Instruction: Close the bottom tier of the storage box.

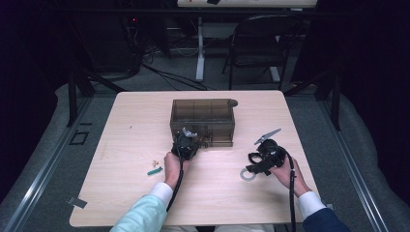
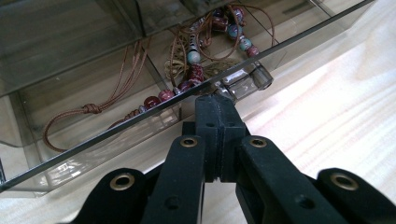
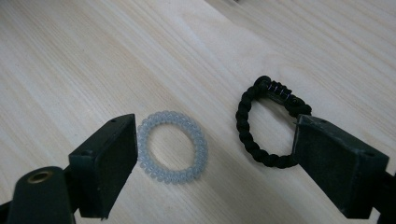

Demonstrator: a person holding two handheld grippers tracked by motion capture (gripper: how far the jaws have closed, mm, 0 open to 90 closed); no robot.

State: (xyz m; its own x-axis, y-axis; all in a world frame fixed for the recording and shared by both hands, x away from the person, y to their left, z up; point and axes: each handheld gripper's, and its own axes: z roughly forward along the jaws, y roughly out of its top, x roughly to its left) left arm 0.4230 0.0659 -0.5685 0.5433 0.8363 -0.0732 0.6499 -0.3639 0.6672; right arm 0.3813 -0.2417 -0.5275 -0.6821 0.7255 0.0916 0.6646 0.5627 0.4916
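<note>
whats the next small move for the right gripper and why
Probably shift the right gripper sideways to centre on one bracelet, then lower and close. Its jaws are open and straddle both the pale coil bracelet and the black braided bracelet lying apart on the table, so closing now would pinch neither cleanly. The left gripper looks shut at the clear box.

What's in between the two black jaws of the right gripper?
In the right gripper view, the open right gripper has a clear coiled ring and a black braided bracelet lying side by side on the table between its jaws.
</note>
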